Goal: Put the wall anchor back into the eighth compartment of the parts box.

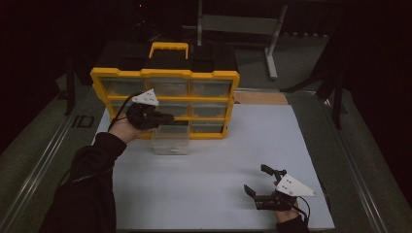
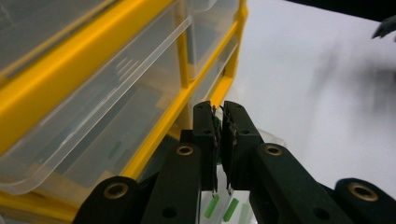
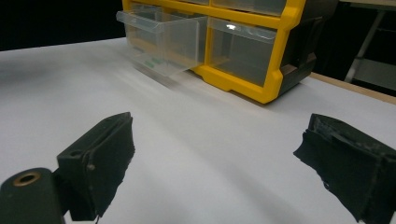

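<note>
My left gripper (image 2: 220, 116): fingers (image 2: 204, 140) nearly closed, slim gap, nothing gripped, above pulled-out clear drawer (image 1: 170, 140). Right gripper (image 3: 219, 172): fingers (image 3: 109, 156) spread wide, empty, over white counter (image 3: 210, 140).

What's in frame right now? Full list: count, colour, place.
Drawer cabinet: 1, yellow frame with clear drawers, standing at the table's far side.
Pulled-out drawer: 1, clear, bottom row, sticking out toward the person; small green pieces inside.
Table surface: 1, white.
Metal stand: 1, grey, behind the table.
Left gripper: 1, black with a grey plate, above the pulled-out drawer, jaws almost together.
Right gripper: 1, black with a grey plate, near the table's near right edge, jaws wide apart, holding nothing.
Sleeve: 1, dark, on the left arm.
</note>
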Demonstrator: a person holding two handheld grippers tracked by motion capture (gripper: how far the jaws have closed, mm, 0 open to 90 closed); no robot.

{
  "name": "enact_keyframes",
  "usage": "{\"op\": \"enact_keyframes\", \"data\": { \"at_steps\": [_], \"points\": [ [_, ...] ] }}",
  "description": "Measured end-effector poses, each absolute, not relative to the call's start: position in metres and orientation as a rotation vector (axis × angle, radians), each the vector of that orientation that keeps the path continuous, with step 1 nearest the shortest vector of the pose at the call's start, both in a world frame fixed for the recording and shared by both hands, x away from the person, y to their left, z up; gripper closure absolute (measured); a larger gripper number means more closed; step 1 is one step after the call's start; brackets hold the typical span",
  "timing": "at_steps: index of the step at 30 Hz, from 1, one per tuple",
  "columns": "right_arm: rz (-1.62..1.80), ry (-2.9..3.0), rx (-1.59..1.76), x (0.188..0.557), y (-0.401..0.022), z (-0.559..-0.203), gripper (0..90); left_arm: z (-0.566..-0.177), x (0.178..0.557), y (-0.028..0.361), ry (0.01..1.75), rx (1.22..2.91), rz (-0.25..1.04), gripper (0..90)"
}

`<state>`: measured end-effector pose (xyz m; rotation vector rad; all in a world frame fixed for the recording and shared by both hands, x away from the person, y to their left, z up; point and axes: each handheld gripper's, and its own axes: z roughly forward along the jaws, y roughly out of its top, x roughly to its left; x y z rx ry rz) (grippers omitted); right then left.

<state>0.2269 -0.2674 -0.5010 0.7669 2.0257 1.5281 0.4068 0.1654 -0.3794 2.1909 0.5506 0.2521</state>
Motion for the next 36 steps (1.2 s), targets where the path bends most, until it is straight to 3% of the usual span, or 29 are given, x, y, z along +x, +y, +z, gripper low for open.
{"op": "enact_keyframes", "data": {
  "at_steps": [18,36],
  "points": [
    [1.528,2.027,0.767,0.227,-0.268,-0.501,8.7,-0.405,0.416,0.156,0.601,2.267,0.207,84.6],
    [1.531,2.031,0.771,0.227,-0.268,-0.502,8.6,-0.428,0.420,0.142,0.625,2.490,0.182,83.9]
  ]
}}
